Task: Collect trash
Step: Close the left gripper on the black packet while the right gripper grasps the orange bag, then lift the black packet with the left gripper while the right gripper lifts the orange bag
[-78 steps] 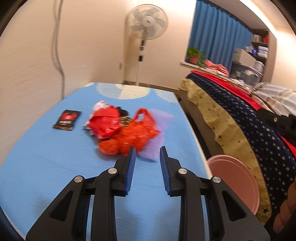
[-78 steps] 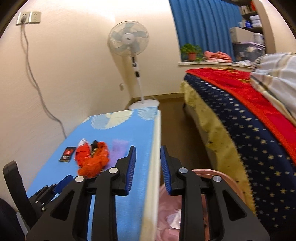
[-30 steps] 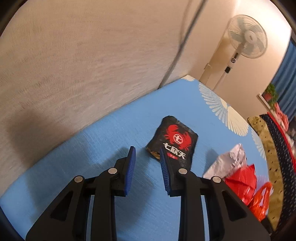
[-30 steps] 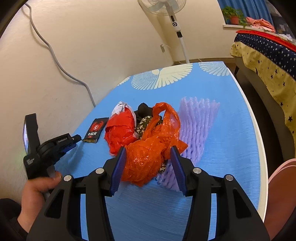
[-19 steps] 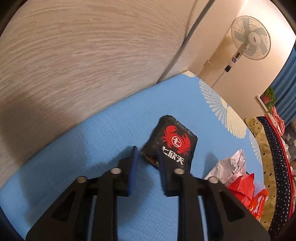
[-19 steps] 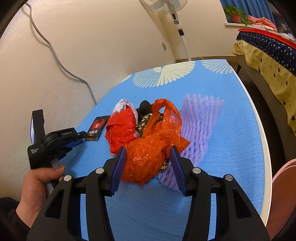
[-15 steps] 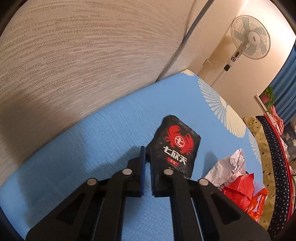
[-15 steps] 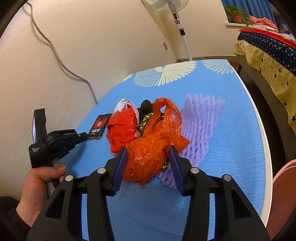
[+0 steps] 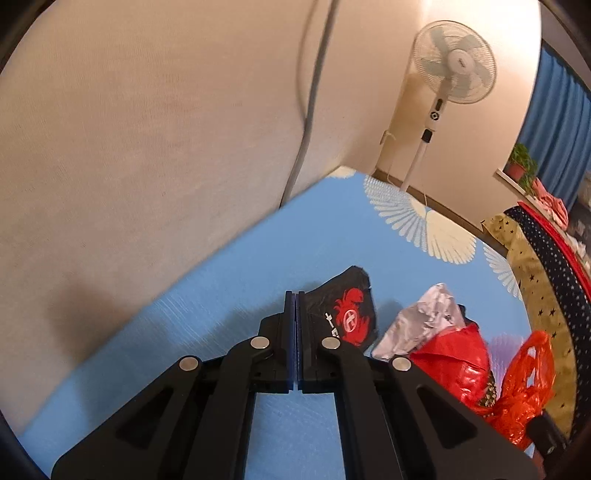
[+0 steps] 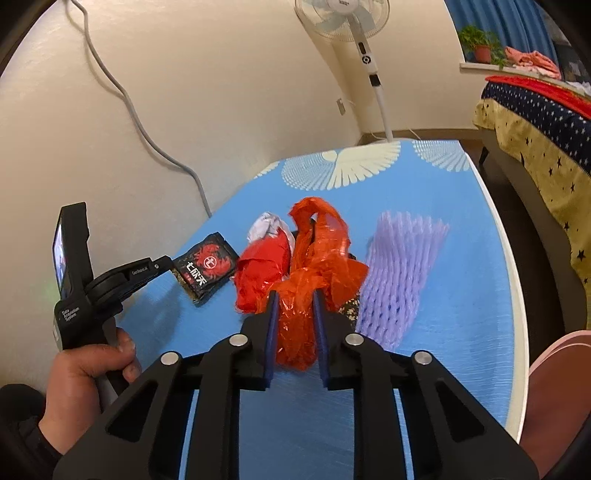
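Note:
My left gripper (image 9: 295, 297) is shut on the near corner of a black snack wrapper (image 9: 347, 310) with a red crab print, and holds it a little above the blue tablecloth (image 9: 229, 302). From the right wrist view, that left gripper (image 10: 166, 263) and the black wrapper (image 10: 207, 269) sit left of the trash pile. My right gripper (image 10: 295, 293) is closing, and the crumpled orange plastic bag (image 10: 314, 258) is squeezed between its blue pads. Beside the bag lie a red wrapper (image 10: 262, 273) with a silver lining and a purple foam net (image 10: 399, 273).
A wall with a grey cable (image 10: 140, 118) runs along the table's left side. The table's white right edge (image 10: 513, 295) drops off toward a pink bin (image 10: 554, 387) and a star-patterned bed (image 10: 535, 122). A standing fan (image 10: 354, 22) is behind the table.
The left jaws shut on the black wrapper's corner and raised it off the cloth. The right jaws narrowed around the orange bag while that hand stayed in place.

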Motion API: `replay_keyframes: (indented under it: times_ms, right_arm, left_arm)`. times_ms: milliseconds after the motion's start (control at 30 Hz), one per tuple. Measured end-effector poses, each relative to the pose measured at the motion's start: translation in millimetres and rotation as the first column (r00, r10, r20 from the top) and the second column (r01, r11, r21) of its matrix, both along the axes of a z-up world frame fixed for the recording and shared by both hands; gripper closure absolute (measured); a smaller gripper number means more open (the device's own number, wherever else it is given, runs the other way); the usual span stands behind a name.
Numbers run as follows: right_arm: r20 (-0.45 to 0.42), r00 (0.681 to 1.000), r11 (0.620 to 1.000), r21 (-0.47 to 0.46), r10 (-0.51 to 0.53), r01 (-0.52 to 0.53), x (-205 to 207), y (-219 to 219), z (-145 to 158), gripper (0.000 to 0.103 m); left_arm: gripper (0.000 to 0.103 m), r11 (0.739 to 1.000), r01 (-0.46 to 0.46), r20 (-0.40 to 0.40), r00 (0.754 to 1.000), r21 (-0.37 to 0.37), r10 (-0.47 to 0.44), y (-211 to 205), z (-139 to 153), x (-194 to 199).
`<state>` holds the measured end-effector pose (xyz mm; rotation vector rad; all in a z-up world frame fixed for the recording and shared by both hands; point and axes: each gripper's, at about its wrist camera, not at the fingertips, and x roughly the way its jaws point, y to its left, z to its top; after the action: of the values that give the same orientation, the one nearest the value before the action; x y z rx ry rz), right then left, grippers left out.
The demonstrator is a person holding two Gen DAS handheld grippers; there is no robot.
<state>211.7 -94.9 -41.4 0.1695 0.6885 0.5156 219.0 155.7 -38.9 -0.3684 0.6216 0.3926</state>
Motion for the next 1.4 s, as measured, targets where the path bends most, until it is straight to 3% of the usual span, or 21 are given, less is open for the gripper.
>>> replay_keyframes:
  times_ms: [400, 1100, 1400]
  right_arm:
    - [0.064, 0.998, 1.000, 0.011, -0.006, 0.005, -29.9, -9.0, 27.3, 0.095]
    - [0.208, 0.977, 0.997, -0.053, -0.035, 0.047, -101.9, -38.7, 92.5, 0.096]
    - [0.210, 0.974, 0.992, -0.084, -0.079, 0.098, -120.9, -65.2, 112.7, 0.096]
  left_arm:
    - [0.103, 0.990, 0.066, 0.033, 0.997, 0.126, -0.071, -24.9, 45.9, -41.6]
    - [0.103, 0.957, 0.215, 0.092, 0.967, 0.197, -0.236, -81.2, 97.5, -121.0]
    - [0.103, 0.932, 0.290, 0.109, 0.942, 0.217, -0.318, -110.5, 103.8, -143.1]
